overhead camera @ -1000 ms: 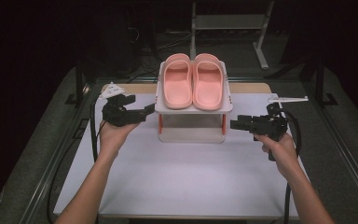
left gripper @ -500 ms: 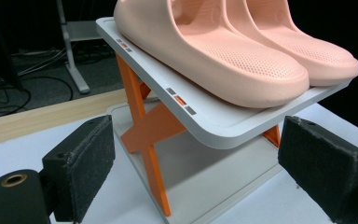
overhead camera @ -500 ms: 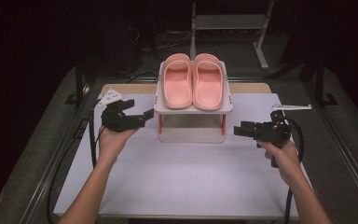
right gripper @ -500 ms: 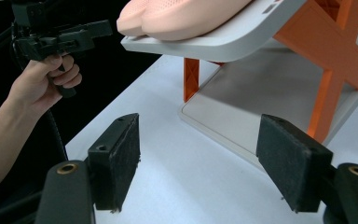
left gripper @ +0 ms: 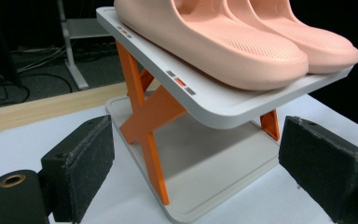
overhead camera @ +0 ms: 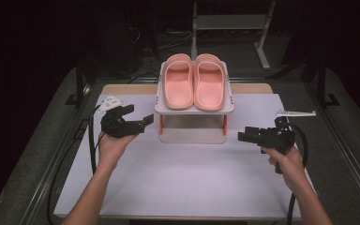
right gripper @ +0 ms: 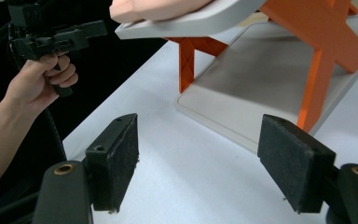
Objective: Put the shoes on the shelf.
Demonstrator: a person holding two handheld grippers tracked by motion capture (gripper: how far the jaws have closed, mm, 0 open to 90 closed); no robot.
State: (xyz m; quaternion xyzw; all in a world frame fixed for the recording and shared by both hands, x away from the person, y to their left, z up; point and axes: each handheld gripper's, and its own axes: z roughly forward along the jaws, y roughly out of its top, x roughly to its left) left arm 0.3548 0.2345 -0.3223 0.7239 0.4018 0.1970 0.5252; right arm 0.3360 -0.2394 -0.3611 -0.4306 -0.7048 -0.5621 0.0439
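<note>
The white two-tier shoe rack with orange cross legs point(overhead camera: 194, 108) blocks the table's middle; bare white tabletop point(overhead camera: 192, 178) is free beside and before it.

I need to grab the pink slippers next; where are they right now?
In the high view, the pink slippers lie side by side on the top shelf of the small rack, at the table's far middle.

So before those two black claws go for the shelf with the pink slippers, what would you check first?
1. Left gripper open with nothing between its jaws: ok.
2. Right gripper open with nothing between its jaws: ok.
3. Pair of pink foam slippers side by side on the top tier: ok.
4. Small white two-tier rack with orange crossed legs upright on the white table: ok.
5. Lower tier bare: ok.
6. Grippers apart from rack: ok.
</note>
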